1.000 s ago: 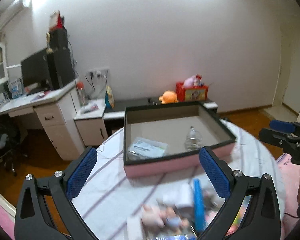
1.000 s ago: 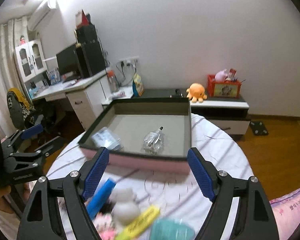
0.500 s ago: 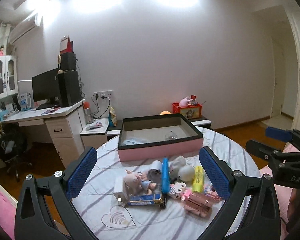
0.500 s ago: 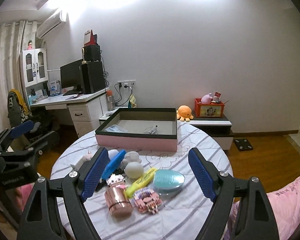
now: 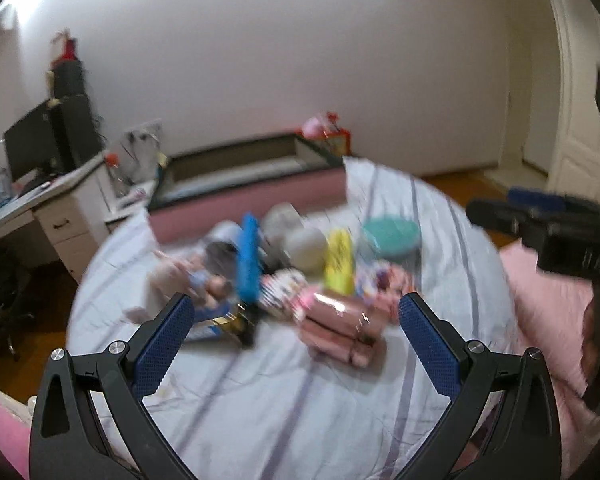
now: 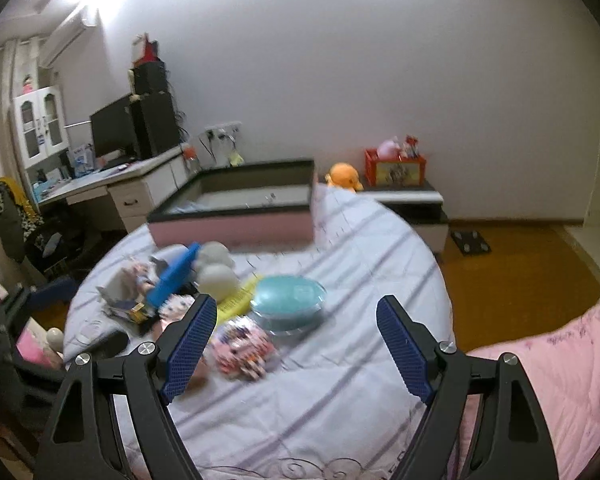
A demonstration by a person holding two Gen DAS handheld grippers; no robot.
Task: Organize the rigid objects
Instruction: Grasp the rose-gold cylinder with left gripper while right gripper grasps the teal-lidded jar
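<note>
A heap of small objects lies mid-table: a blue bar [image 5: 247, 256], a yellow tube [image 5: 339, 262], a teal oval case [image 6: 288, 298], a pink metallic cylinder [image 5: 340, 320], a patterned block figure [image 6: 242, 344], a white ball [image 6: 218, 278] and a doll figure [image 5: 188, 280]. Behind them stands a pink box with black rim [image 6: 236, 224]. My left gripper [image 5: 296, 344] is open, just short of the pink cylinder. My right gripper [image 6: 296, 346] is open, over the cloth beside the block figure. The left view is blurred.
The round table wears a striped pale cloth [image 6: 340, 380]. A pink quilt [image 6: 560, 380] lies at the right. A desk with monitor [image 6: 112, 132] stands at the back left, a low cabinet with an orange plush [image 6: 342, 176] and red crate [image 6: 394, 166] behind the table.
Both grippers drew back from the pink box, bringing the heap into view, then sank toward the heap. Both stayed open.
</note>
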